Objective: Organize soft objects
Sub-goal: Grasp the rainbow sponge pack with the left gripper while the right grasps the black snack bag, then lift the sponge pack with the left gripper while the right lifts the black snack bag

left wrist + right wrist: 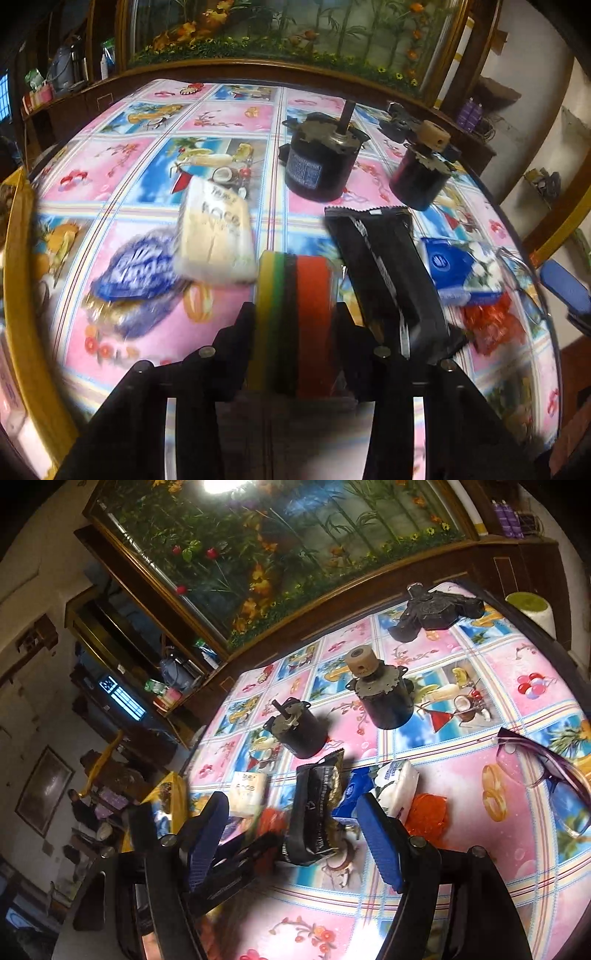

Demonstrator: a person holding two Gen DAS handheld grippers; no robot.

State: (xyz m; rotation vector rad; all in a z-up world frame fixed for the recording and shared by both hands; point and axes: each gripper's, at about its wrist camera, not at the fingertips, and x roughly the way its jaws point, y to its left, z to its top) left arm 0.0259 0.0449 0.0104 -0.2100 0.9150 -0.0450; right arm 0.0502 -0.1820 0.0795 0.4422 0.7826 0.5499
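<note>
Now, going from the left in the left wrist view, we see a blue printed packet (138,271) lying flat on the table (122,343), which has a pink and blue fruit-pattern cover. A white tissue pack (216,232) lies just beside the packet, and its lower edge overlaps it. In the middle, our left hand-held gripper (293,314) is clenched on a stack of sponges (295,314) with yellow, green, dark and red layers; the stack stands on its edge between the two black fingers. To the right of it a black snack wrapper (384,273) lies at an angle, then a blue and white tissue pack (461,271), and near that pack a red crinkled item (495,325), too blurred to name. Behind them two dark motors (319,162) stand upright, well apart from the soft things. In the right wrist view, our right hand-held gripper (291,834) has blue pads (380,842) spread wide and holds nothing; the black wrapper shows between them. At the far right, purple glasses (546,771) lie on the table.
</note>
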